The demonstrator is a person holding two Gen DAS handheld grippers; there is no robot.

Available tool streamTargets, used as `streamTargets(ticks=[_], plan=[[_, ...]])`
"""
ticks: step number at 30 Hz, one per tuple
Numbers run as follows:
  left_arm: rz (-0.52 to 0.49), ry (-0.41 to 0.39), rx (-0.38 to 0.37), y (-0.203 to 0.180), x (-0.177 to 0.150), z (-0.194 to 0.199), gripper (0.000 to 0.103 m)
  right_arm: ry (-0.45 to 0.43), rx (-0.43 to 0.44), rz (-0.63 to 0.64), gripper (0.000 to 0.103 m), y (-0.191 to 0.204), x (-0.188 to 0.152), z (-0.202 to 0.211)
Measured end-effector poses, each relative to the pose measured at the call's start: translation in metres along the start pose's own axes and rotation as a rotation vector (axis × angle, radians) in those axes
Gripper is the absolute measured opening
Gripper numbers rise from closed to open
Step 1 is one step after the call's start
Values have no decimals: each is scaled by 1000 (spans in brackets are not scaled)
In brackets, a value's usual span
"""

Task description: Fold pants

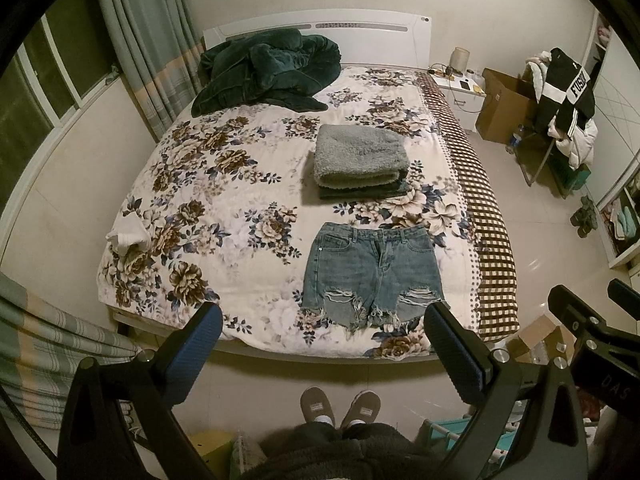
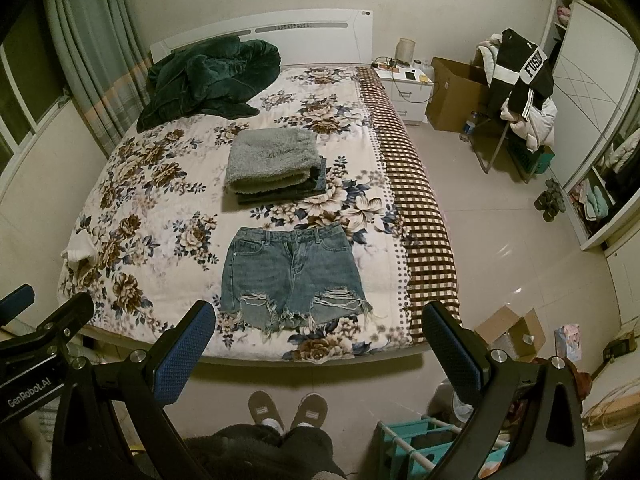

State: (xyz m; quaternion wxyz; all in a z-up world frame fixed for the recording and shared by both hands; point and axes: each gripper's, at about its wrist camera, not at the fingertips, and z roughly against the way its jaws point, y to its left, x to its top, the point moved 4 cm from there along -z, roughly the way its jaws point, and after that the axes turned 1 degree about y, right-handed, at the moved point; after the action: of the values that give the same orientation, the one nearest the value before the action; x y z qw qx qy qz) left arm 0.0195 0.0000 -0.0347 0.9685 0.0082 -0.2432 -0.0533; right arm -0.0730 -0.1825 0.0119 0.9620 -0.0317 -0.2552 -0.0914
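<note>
The denim shorts (image 1: pixel 374 270) were laid flat and unfolded on the floral bedspread (image 1: pixel 224 208), near the foot edge of the bed and toward its right side, waistband pointed at the headboard (image 1: pixel 316 36), frayed hems pointed at the person. The long axis, waist to hem, was seen running straight away from both cameras; the width ran left to right. The left gripper (image 1: pixel 324 344) was held above the foot of the bed with its jaws wide apart, nothing between them; the shorts were seen ahead and slightly right of its centre line. The right gripper (image 2: pixel 320 344) was likewise held spread open and empty, with the shorts (image 2: pixel 294 276) ahead and slightly left of its centre. So the garment was judged to sit between the two grippers, about equally near to each, left hem corner nearer the left, right hem corner nearer the right. No contact with fabric was seen. A folded stack topped by a grey fleece item (image 1: pixel 360 156) was set just beyond the waistband, apart from the shorts; a dark green blanket (image 1: pixel 268 70) was bunched by the headboard. Folding was judged not yet started; a side-to-side fold along the fly line was judged likely, calling for one side seam to be pinched and carried across.
</note>
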Motion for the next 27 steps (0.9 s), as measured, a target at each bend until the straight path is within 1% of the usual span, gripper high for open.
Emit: streamTargets(ticks=[12,15,16,17,19,21,23,24,25,27], plan=[[-4,1,-2,0,0,0,103,13,3,-6,103,-5,-2,2],[-9,-12,1,0,2,-1,103,21,0,-15,103,-5,1,-3],[-10,-25,9,1,5,-3,103,23,-2,-16,103,-3,15,2],[-14,-43,23,-8,24,-16,103,24,-8,-19,103,-2,17,-1],[-18,-51,24,-9,32,-28,103,27,-7,-32,103,-4,20,-7],[-33,-70,48,-10,39,-47,103,33,-12,-58,103,-6,23,-24],[-42,-80,59,1,42,-66,103,43,1,-78,103,-7,25,-41],[-39,-71,72,2,44,-81,103,56,-1,-93,103,-12,27,-54],[-34,-61,68,1,46,-94,103,69,2,-105,103,-15,28,-65],[-21,-33,95,-5,52,-123,103,96,4,-131,103,-25,30,-96]])
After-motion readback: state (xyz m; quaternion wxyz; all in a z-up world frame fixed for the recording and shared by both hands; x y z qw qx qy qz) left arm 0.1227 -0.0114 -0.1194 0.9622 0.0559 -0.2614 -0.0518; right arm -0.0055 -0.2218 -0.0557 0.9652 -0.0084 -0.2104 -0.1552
